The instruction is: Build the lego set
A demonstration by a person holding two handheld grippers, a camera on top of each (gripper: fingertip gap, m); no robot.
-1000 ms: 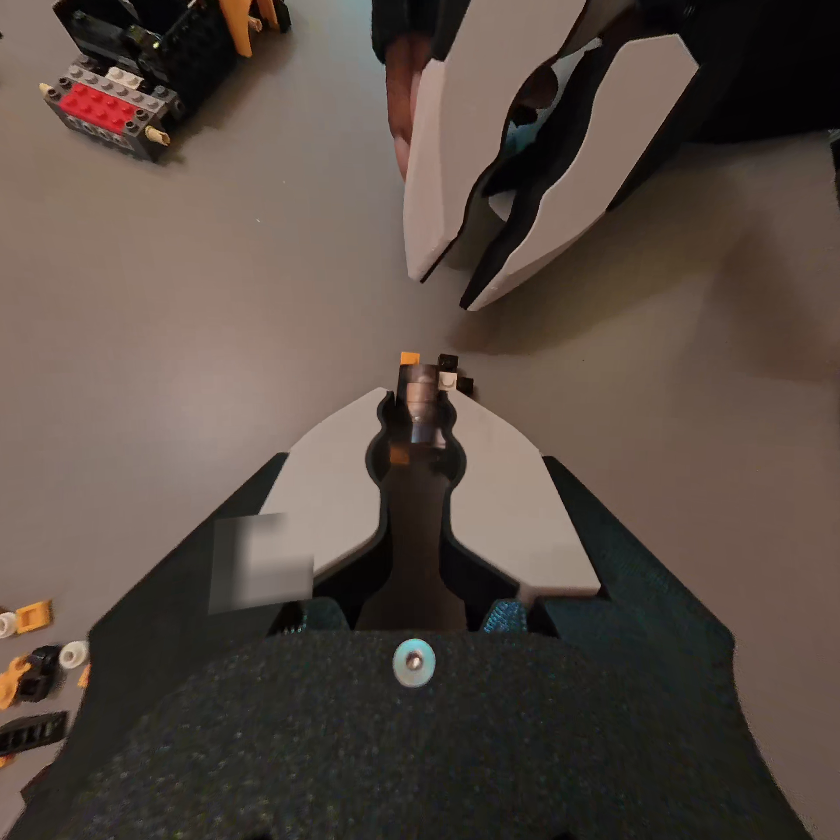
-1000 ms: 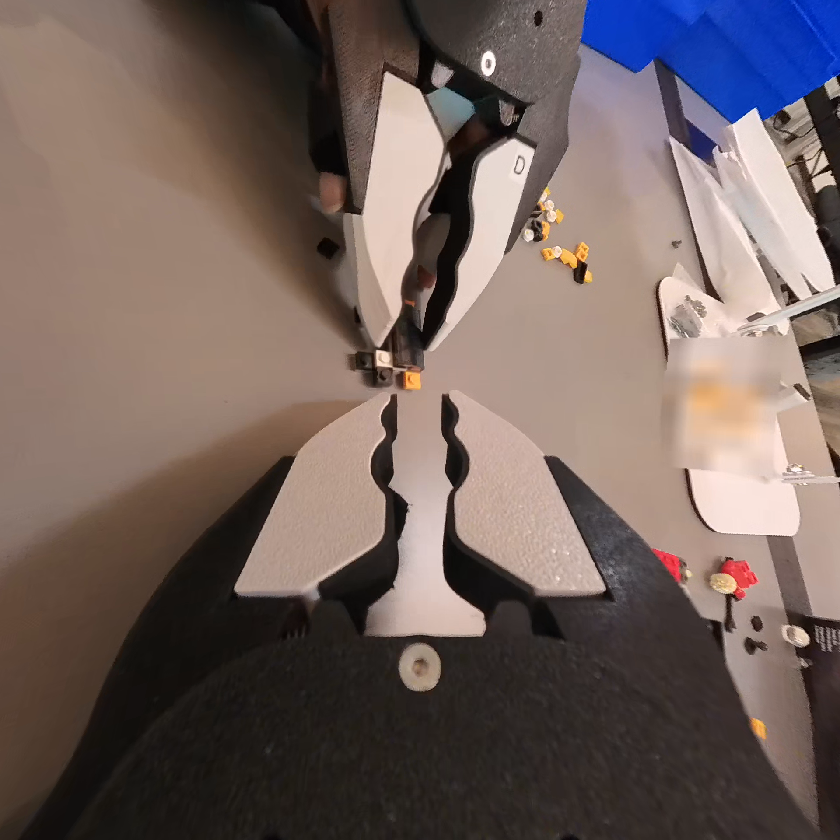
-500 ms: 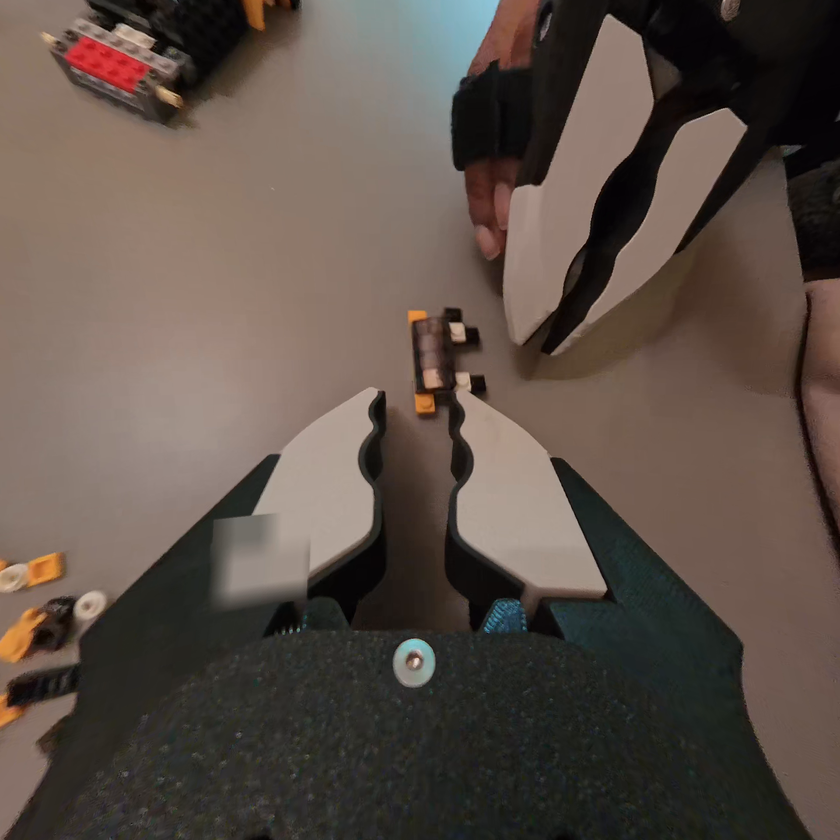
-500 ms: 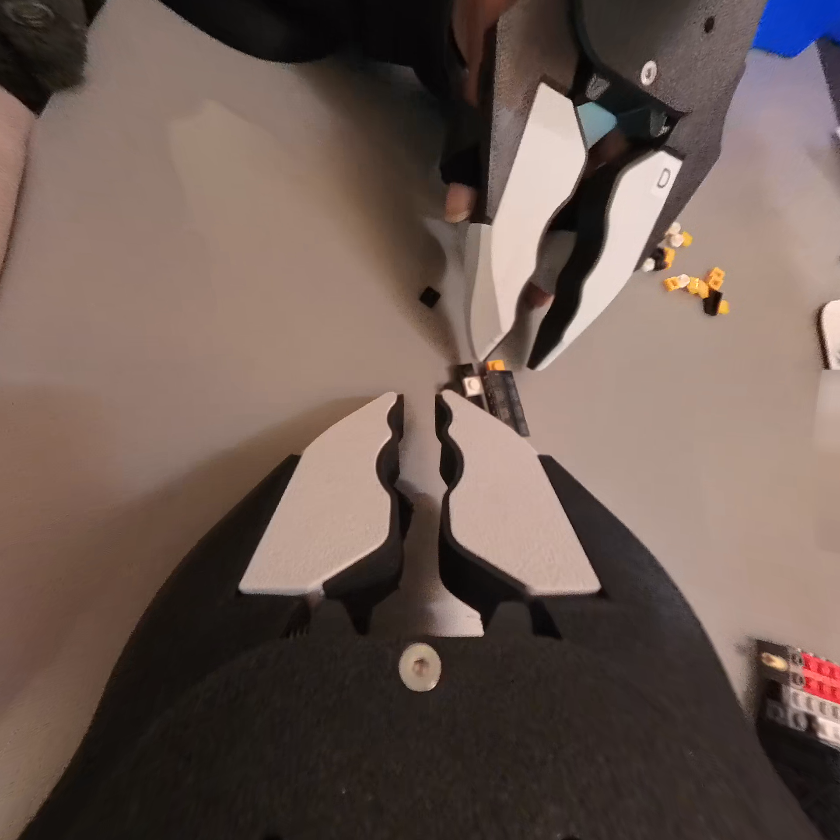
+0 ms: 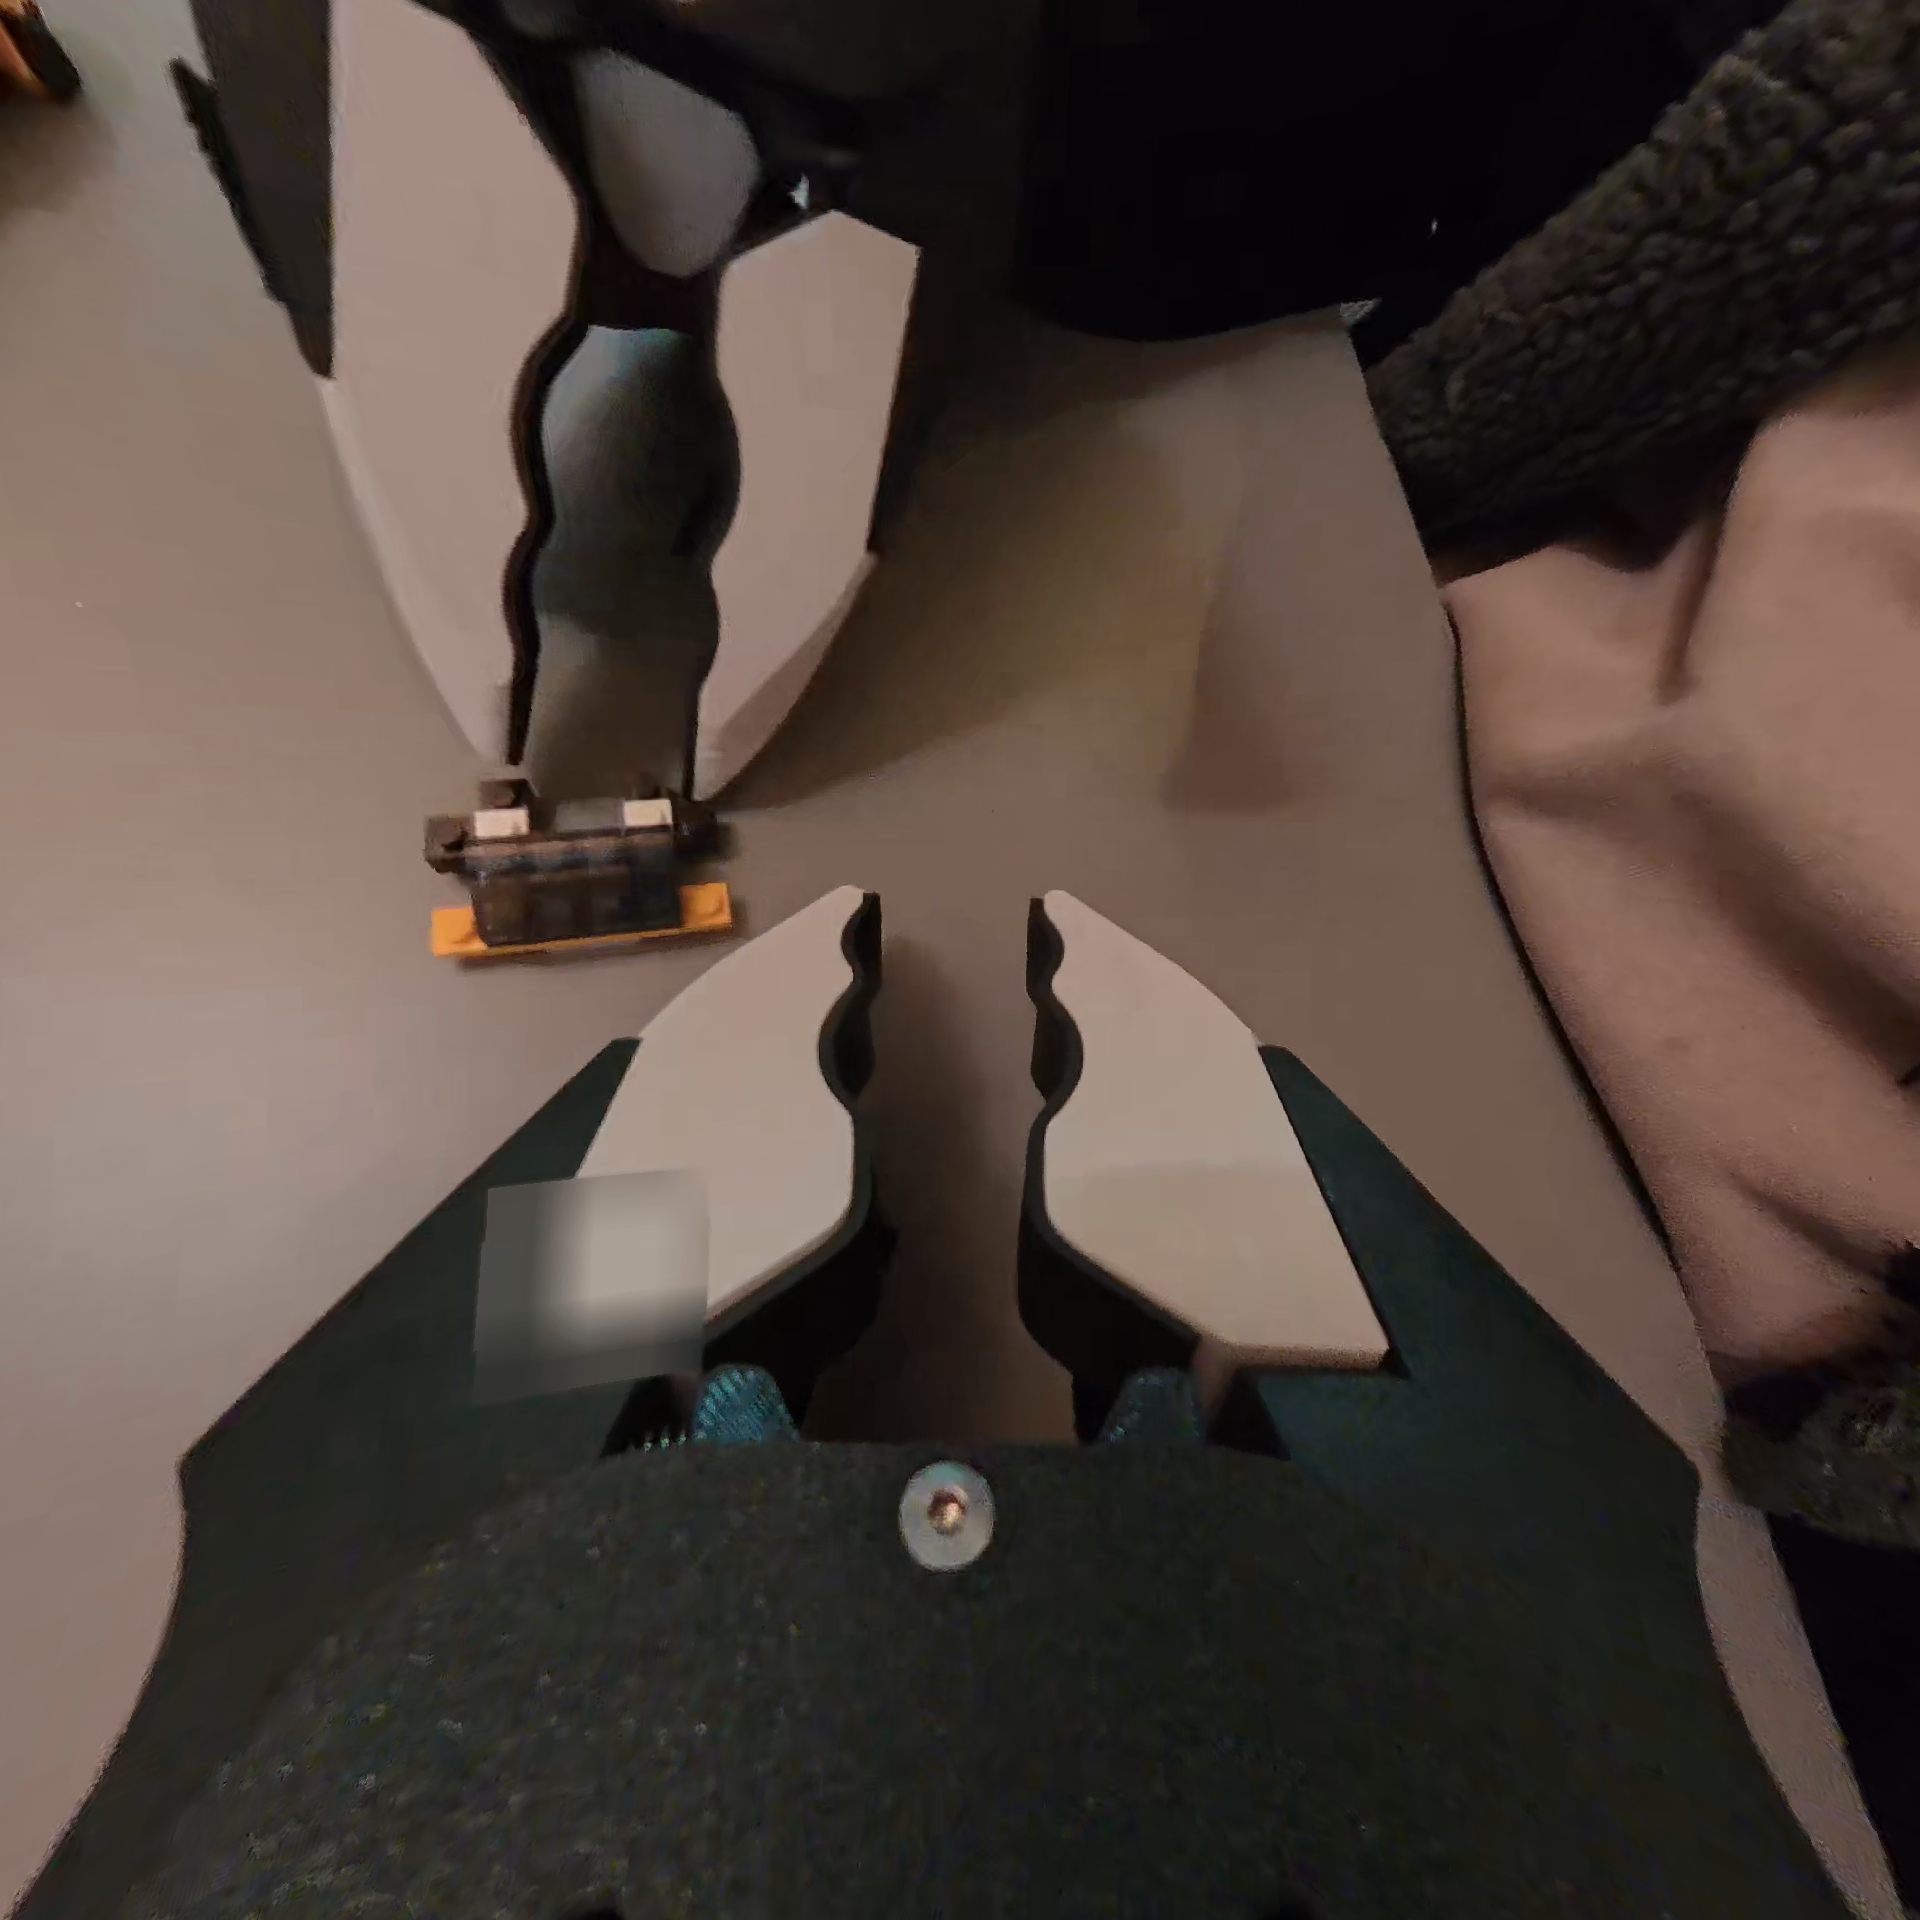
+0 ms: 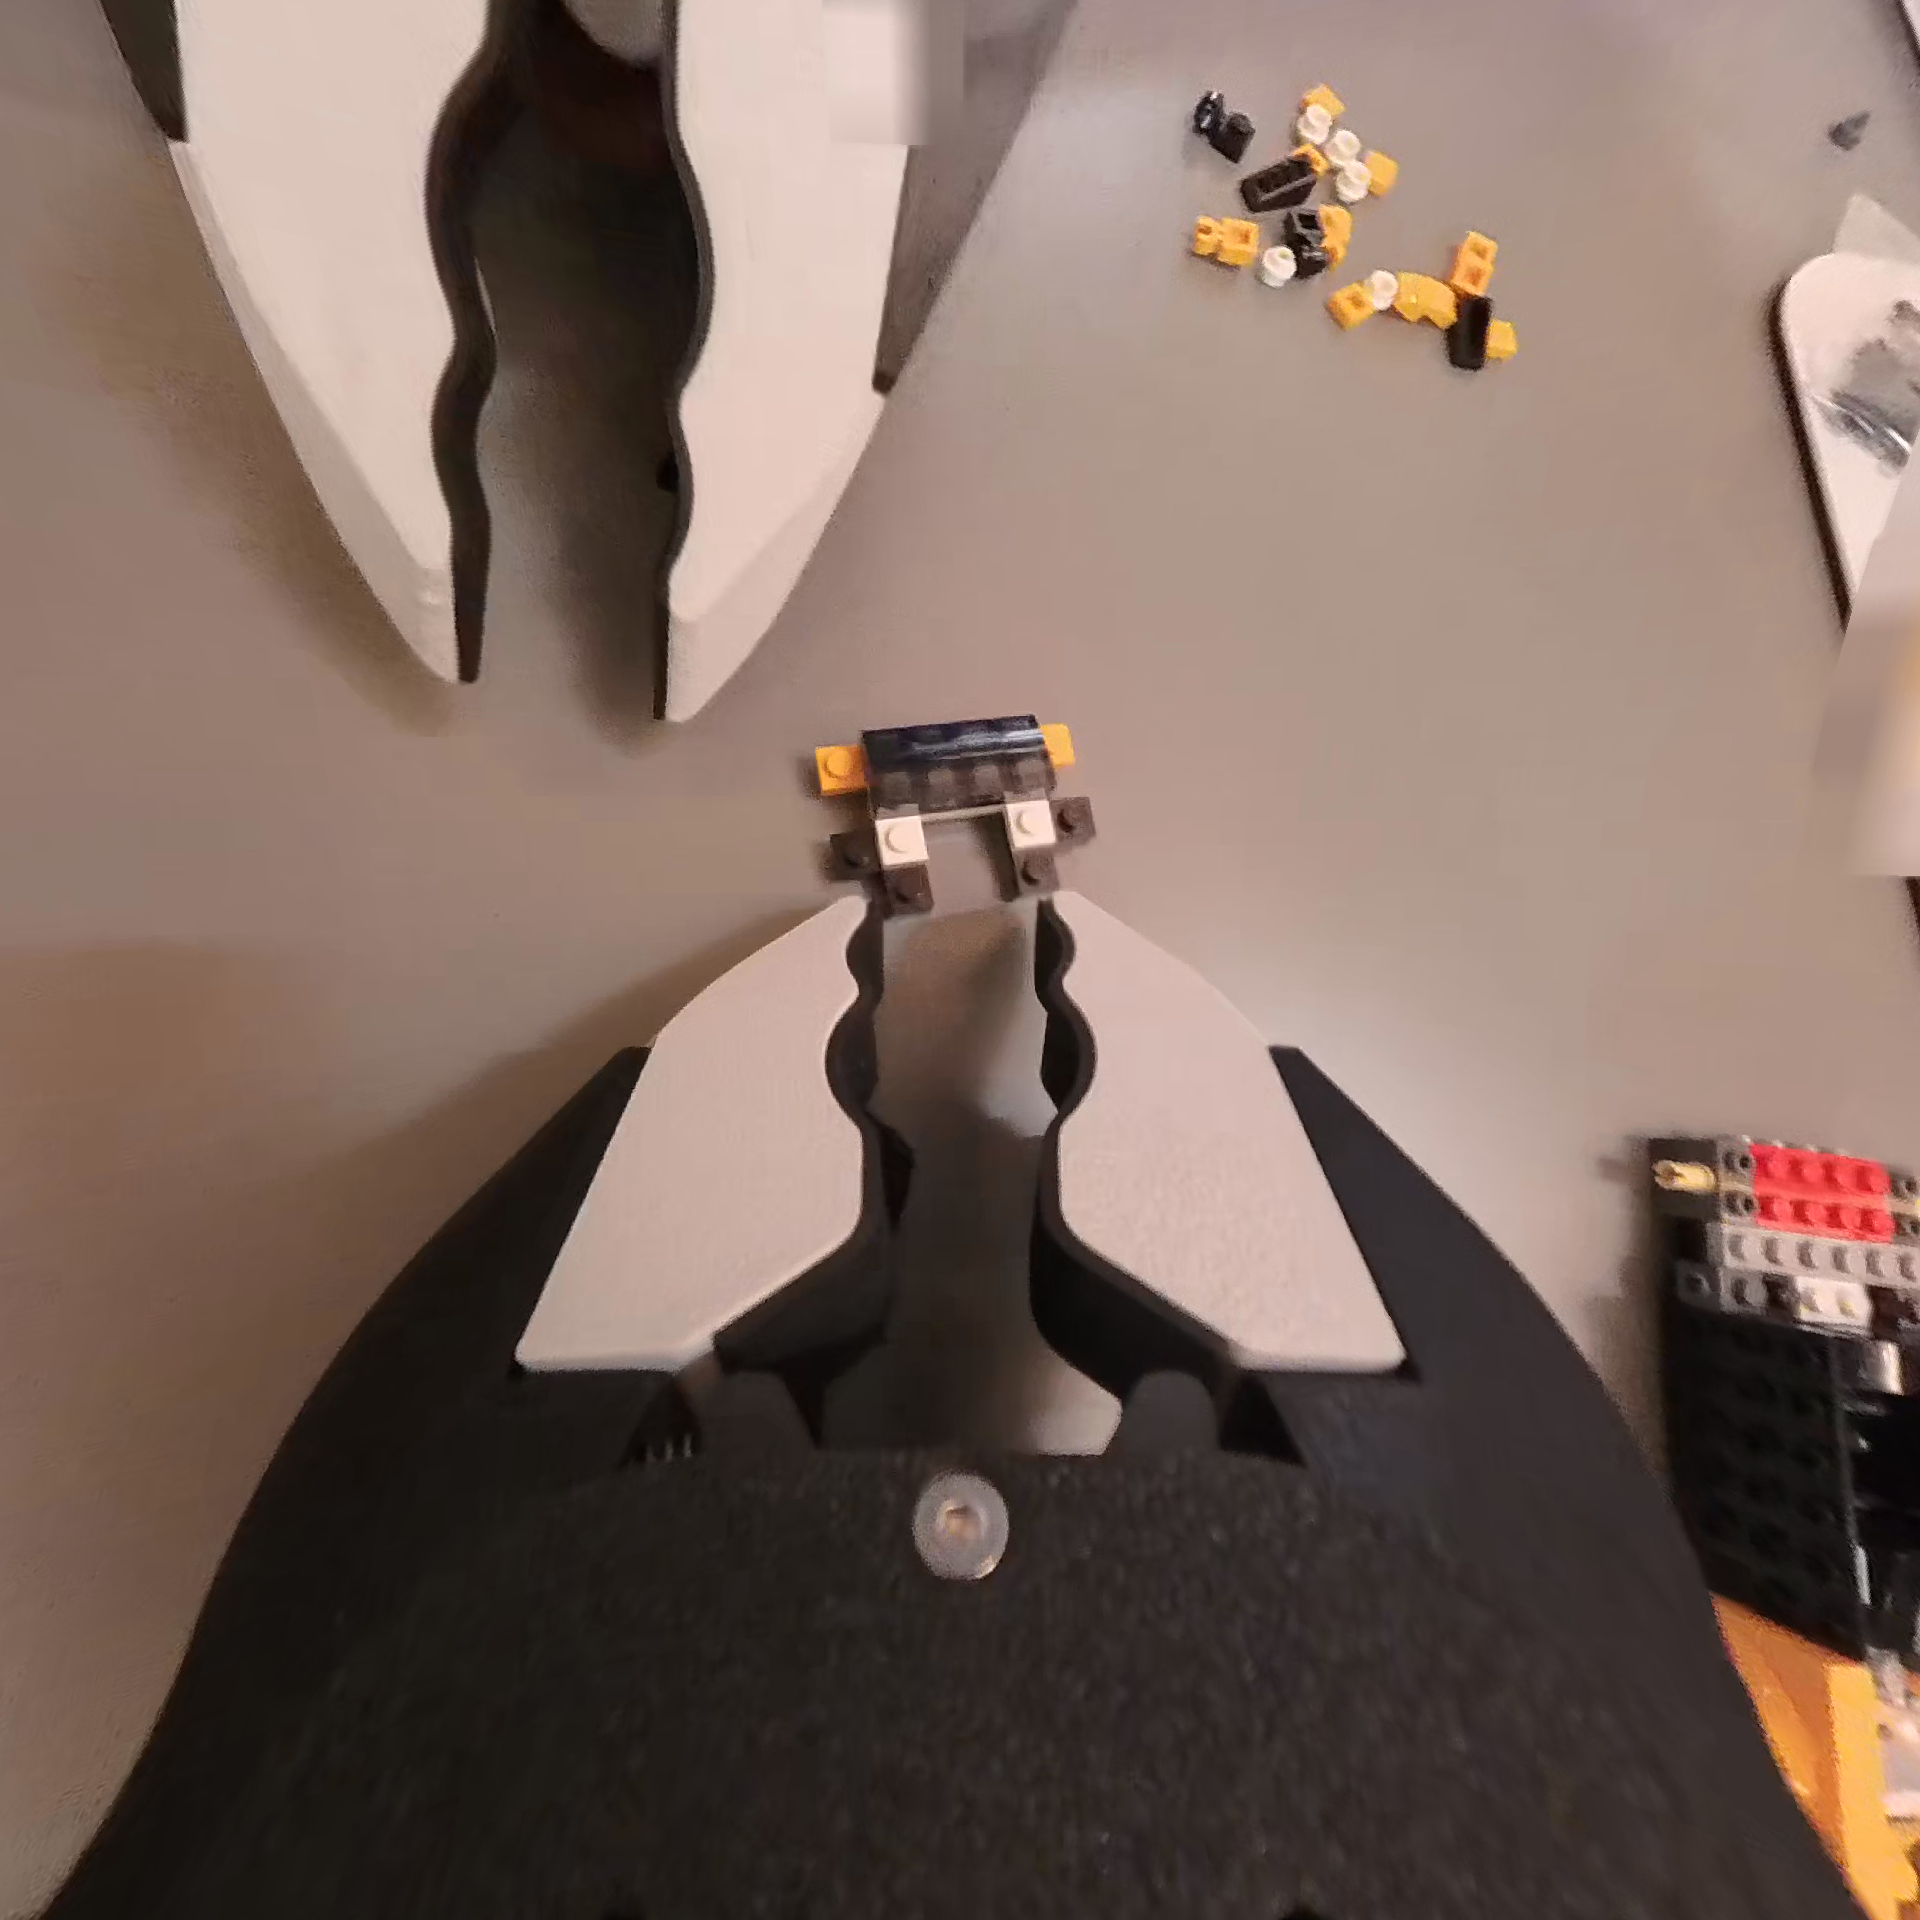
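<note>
Now your small lego sub-assembly [image 6: 951, 805], a dark smooth tile on an orange plate with white and black studded bits sticking out, lies flat on the matte grey table [image 6: 1299, 644], held by nothing. Just short of its black bits, your right gripper [image 6: 954, 914] stands parted and empty, its tips nearly touching them. Beyond the sub-assembly's orange edge and off to one side, your left gripper [image 5: 954, 904] is likewise spread and empty. I'd judge the step is a regrasp: bring the right fingertips around the two black prongs squarely, then close gently, since the piece is light, glossy and likely to skate on the table. Brace its orange edge with the left if it slides. Well apart from the sub-assembly lie a scatter of loose orange, white and black pieces [image 6: 1351, 223] and a larger black, grey and red studded build [image 6: 1808, 1299].
</note>
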